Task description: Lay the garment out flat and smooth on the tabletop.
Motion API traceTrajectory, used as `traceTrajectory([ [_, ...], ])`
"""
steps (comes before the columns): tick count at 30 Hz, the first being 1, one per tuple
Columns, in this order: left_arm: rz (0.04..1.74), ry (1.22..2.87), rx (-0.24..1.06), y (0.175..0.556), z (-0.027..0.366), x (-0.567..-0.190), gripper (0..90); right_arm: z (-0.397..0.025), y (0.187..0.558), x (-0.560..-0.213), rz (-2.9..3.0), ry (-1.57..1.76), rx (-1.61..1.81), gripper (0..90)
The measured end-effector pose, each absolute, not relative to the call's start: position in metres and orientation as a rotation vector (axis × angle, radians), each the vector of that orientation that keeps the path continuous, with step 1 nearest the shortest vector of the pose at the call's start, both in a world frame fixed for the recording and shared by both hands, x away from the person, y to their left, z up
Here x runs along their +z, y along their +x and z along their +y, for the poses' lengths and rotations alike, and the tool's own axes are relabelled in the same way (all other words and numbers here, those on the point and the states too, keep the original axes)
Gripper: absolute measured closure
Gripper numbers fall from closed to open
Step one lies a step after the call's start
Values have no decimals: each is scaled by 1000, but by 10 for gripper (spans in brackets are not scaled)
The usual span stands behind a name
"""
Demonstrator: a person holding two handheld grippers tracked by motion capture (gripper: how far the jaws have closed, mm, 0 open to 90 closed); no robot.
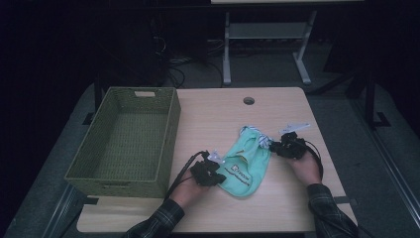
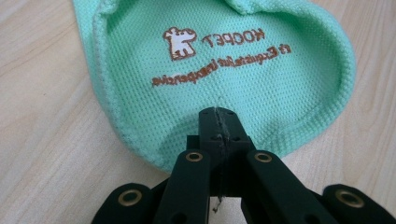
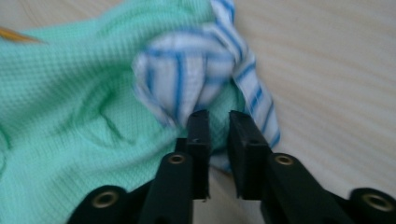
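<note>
A small mint-green garment (image 1: pixel 245 166) with brown print lies flat on the wooden table (image 1: pixel 213 114); its blue-and-white striped trim (image 1: pixel 260 139) is bunched at the far end. My left gripper (image 1: pixel 221 168) is at the garment's near left hem. In the left gripper view its jaws (image 2: pixel 218 122) are pressed together, pinching the garment (image 2: pixel 224 60) at the rounded hem. My right gripper (image 1: pixel 274 145) sits at the striped end. In the right gripper view its jaws (image 3: pixel 218 135) stand a little apart, just under the striped trim (image 3: pixel 187 79) and over the green cloth (image 3: pixel 70 116).
An empty green woven basket (image 1: pixel 171 139) stands on the table's left half. A round cable hole (image 1: pixel 248 100) lies near the far edge. Another desk's white legs (image 1: pixel 227 49) rise beyond the table. Bare wood lies between basket and garment.
</note>
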State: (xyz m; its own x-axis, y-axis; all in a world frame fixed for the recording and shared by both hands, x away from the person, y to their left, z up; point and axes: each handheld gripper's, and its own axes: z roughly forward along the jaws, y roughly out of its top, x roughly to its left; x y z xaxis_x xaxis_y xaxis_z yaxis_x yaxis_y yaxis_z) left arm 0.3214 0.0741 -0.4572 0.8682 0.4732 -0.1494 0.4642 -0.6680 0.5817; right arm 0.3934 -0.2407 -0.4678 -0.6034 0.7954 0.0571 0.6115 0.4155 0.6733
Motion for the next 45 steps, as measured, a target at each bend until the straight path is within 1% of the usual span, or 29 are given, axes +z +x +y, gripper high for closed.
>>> traceTrajectory([
  [1, 675, 2405, 20, 321, 74, -457, 894, -242, 392, -469, 2398, 1235, 1002, 830],
  [3, 676, 2405, 19, 321, 74, -457, 894, -244, 392, -470, 2393, 1241, 1025, 864],
  [7, 676, 2403, 21, 322, 74, -457, 895, -243, 391, -470, 2388, 1230, 1026, 891],
  [10, 666, 2412, 22, 322, 75, -457, 895, -244, 391, -468, 2376, 1215, 1012, 896],
  [13, 690, 2395, 24, 320, 73, -457, 895, -250, 391, -465, 2360, 1223, 989, 898],
  [18, 682, 2409, 24, 322, 74, -457, 894, -262, 390, -471, 2348, 1272, 1001, 896],
  [19, 688, 2406, 19, 322, 74, -457, 891, -263, 390, -471, 2345, 1271, 1011, 890],
  [20, 693, 2407, 15, 321, 74, -456, 869, -263, 389, -471, 2333, 1280, 1029, 883],
  [22, 691, 2419, 36, 322, 73, -454, 849, -263, 385, -469, 2328, 1270, 1061, 861],
  [27, 705, 2330, 59, 326, 79, -438, 876, -261, 374, -462, 2327, 1242, 1088, 848],
  [31, 720, 2297, 85, 337, 78, -428, 896, -259, 363, -457, 2347, 1226, 1107, 896],
  [39, 717, 2304, 147, 374, 68, -424, 896, -251, 339, -449, 2394, 1170, 1191, 898],
  [45, 709, 2308, 136, 399, 53, -434, 896, -237, 328, -452, 2449, 1127, 1185, 897],
])
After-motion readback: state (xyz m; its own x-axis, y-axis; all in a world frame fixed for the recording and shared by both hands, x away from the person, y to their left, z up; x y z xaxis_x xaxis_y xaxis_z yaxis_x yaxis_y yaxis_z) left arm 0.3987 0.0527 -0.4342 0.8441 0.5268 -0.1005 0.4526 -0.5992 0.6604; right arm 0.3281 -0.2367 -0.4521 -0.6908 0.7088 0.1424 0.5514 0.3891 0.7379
